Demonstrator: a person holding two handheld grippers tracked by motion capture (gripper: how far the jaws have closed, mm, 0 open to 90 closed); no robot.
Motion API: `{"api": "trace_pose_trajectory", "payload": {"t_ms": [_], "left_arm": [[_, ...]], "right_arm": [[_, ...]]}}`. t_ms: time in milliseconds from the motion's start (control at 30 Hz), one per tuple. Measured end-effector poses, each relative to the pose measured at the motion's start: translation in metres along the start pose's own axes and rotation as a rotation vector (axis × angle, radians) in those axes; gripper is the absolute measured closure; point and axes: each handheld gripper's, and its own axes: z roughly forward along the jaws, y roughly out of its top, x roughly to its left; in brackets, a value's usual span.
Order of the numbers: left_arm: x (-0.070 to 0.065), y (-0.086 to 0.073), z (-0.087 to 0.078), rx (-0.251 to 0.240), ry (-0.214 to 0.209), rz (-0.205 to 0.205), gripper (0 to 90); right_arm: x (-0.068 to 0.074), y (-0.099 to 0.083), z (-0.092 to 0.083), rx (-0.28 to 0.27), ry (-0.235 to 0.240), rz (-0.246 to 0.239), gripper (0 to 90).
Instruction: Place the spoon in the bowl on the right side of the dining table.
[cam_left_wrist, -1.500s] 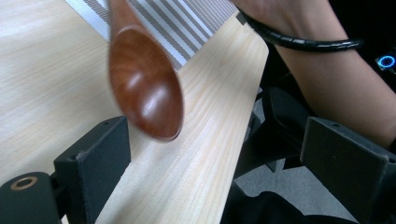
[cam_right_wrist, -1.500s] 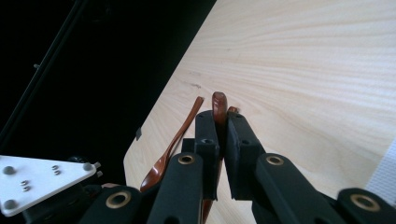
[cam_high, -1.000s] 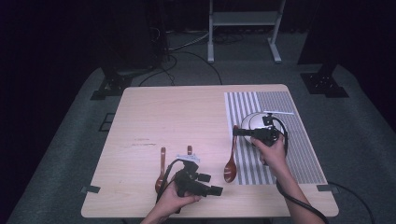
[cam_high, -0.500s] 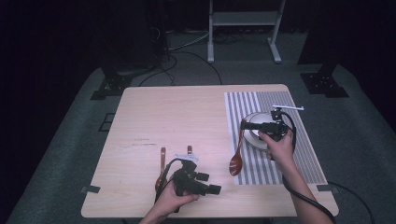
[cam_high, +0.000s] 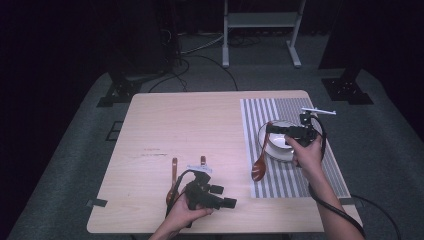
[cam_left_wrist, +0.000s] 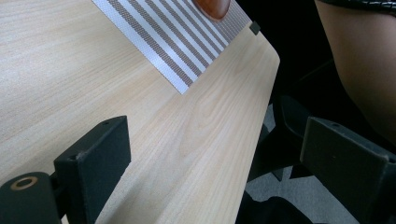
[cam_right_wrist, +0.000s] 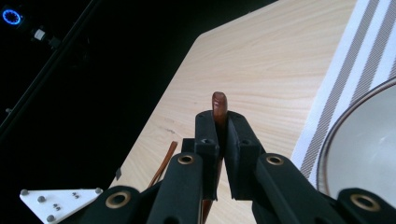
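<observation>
My right gripper (cam_high: 271, 129) is shut on the handle of a brown wooden spoon (cam_high: 258, 169), which hangs slanted with its bowl low over the striped placemat (cam_high: 260, 107). In the right gripper view the handle's tip (cam_right_wrist: 219, 103) sticks out between the closed jaws. A white bowl (cam_high: 278, 149) sits on the mat just beneath that gripper, and its rim (cam_right_wrist: 355, 140) appears at the right. My left gripper (cam_high: 225, 196) rests near the table's front edge, open, with nothing between its jaws (cam_left_wrist: 219, 158). The spoon's bowl (cam_left_wrist: 212, 7) peeks in at the top of the left gripper view.
Two brown wooden sticks (cam_high: 174, 176) lie on the table just left of the left gripper; one (cam_right_wrist: 163, 163) also appears in the right gripper view. The table's front right corner (cam_left_wrist: 266, 51) is close to the left jaws. A person's forearm (cam_left_wrist: 369, 60) is beyond that edge.
The right gripper has lifted and moved right and away over the bowl, carrying the spoon along. The left gripper has stayed in place.
</observation>
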Motion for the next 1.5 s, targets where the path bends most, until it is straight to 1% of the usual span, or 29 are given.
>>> {"api": "trace_pose_trajectory", "payload": {"t_ms": [33, 133, 167, 333, 567, 633, 667, 767, 1333, 1500], "left_arm": [[0.000, 0.000, 0.000, 0.002, 0.001, 0.002, 7.5], [0.000, 0.000, 0.000, 0.000, 0.001, 0.002, 7.5], [0.000, 0.000, -0.001, 0.000, 0.000, 0.002, 7.4], [0.000, 0.000, -0.001, -0.001, 0.001, 0.002, 7.4], [0.000, 0.000, -0.001, 0.001, 0.004, 0.003, 7.4], [0.000, 0.000, -0.001, 0.000, 0.003, 0.003, 7.4], [0.001, 0.000, -0.001, 0.000, 0.003, 0.002, 7.4], [0.001, 0.000, -0.001, -0.002, 0.004, 0.002, 7.5], [0.001, 0.001, -0.002, -0.007, 0.005, 0.004, 7.4], [0.001, 0.001, -0.003, -0.010, 0.005, 0.001, 7.4]], "right_arm": [[-0.001, 0.003, -0.004, -0.012, -0.007, 0.005, 83.8], [-0.002, 0.006, -0.007, -0.020, -0.014, 0.007, 83.9], [-0.003, 0.009, -0.010, -0.034, -0.025, 0.014, 83.9], [-0.005, 0.015, -0.019, -0.061, -0.051, 0.018, 83.9], [-0.007, 0.024, -0.029, -0.092, -0.082, 0.030, 83.9], [-0.007, 0.025, -0.030, -0.096, -0.083, 0.032, 83.9], [-0.008, 0.027, -0.033, -0.107, -0.087, 0.036, 83.8], [-0.009, 0.031, -0.037, -0.117, -0.095, 0.047, 83.8], [-0.014, 0.046, -0.052, -0.170, -0.157, 0.060, 83.8], [-0.018, 0.048, -0.056, -0.187, -0.173, 0.077, 83.8]]}}
